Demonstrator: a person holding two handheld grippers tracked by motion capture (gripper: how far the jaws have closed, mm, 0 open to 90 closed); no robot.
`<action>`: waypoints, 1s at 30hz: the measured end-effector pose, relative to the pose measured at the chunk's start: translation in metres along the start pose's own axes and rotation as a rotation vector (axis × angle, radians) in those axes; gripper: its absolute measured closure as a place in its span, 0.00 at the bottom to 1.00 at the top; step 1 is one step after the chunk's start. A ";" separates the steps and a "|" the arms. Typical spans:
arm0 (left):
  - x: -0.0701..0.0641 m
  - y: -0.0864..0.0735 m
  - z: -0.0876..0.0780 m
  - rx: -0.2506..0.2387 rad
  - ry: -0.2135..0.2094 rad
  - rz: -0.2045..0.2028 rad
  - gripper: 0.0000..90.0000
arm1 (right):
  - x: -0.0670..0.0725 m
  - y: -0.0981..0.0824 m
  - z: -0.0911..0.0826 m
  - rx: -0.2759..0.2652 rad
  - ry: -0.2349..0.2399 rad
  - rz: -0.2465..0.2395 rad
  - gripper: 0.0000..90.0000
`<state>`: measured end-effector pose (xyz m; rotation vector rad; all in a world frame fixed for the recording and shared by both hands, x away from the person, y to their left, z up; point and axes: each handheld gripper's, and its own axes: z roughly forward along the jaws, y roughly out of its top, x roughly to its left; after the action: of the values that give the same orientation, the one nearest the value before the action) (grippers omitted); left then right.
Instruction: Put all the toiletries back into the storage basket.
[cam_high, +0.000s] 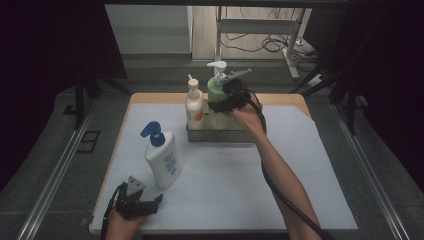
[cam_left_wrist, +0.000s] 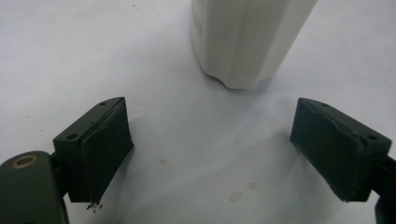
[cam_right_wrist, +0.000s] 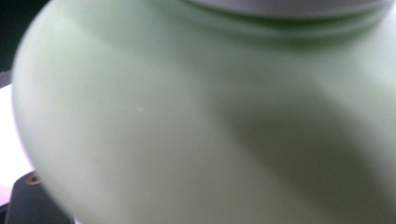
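A pale green pump bottle (cam_high: 216, 91) with a white pump head stands upright in a metal tray (cam_high: 220, 135) at the back of the table. My right gripper (cam_high: 218, 103) is clamped around its upper body from the right. In the right gripper view the green bottle (cam_right_wrist: 196, 116) presses close against the camera and hides most of the jaws. A white bottle with a blue pump (cam_high: 163, 160) stands at the front left. My left gripper (cam_high: 150, 202) rests just in front of it, open (cam_left_wrist: 210, 144), with that bottle's base (cam_left_wrist: 243, 42) a short way beyond the fingertips.
A white bottle with an orange label (cam_high: 194, 105) stands in the tray's left end, touching or nearly touching the green one. A white sheet (cam_high: 225, 185) covers the wooden table. The right gripper's cable (cam_high: 280, 195) trails along the forearm.
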<state>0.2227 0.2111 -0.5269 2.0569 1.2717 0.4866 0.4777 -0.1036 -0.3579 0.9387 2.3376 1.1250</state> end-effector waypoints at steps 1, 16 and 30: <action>0.000 0.000 0.000 0.000 0.000 0.000 0.13 | 0.000 -0.002 0.002 0.003 0.003 0.001 0.13; 0.000 0.000 0.000 0.000 0.001 0.000 0.13 | -0.001 -0.014 0.014 0.032 0.028 -0.001 0.13; 0.000 0.000 0.000 0.001 0.000 0.001 0.13 | -0.002 -0.031 0.029 0.067 0.042 0.000 0.13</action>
<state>0.2227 0.2111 -0.5268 2.0583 1.2719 0.4866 0.4842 -0.1032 -0.4000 0.9476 2.4229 1.0824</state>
